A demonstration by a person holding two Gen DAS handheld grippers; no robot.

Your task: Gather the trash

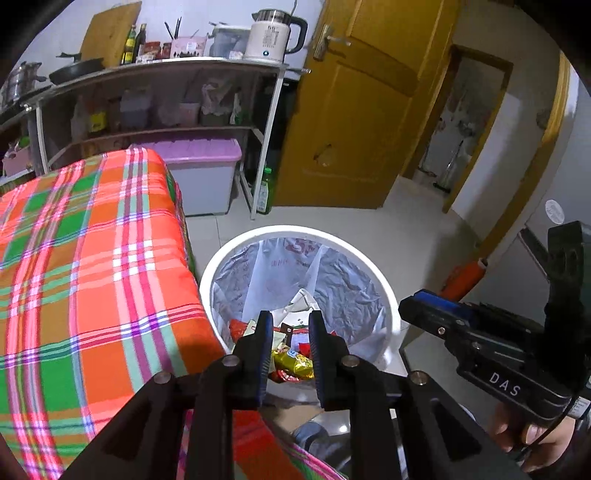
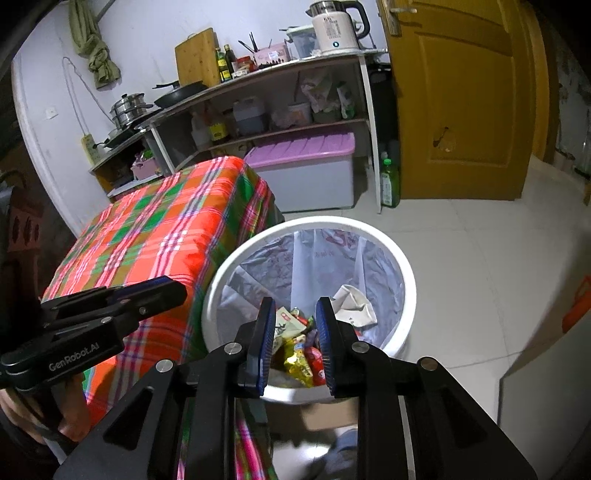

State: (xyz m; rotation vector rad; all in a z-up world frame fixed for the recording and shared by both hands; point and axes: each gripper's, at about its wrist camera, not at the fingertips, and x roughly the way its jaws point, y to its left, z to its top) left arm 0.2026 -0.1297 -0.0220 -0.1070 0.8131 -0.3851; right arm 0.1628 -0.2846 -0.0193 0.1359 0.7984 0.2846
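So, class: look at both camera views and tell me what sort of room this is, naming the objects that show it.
Most likely a small home kitchen. A shelf unit holds an electric kettle, a frying pan, a steel pot and sauce bottles, and a cutting board leans against the wall. A lined trash bin stands on the tiled floor.

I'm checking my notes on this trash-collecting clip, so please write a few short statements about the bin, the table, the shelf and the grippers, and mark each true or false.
1. The round white plastic trash bin is lined with a plastic bag. True.
2. The bin is empty. False: colourful snack wrappers and crumpled paper lie inside.
3. The left gripper holds a wrapper. False: nothing is between its fingers.
4. The table's orange-green plaid cloth is bare. True.
5. The white electric kettle stands on the floor. False: it stands on the shelf top.
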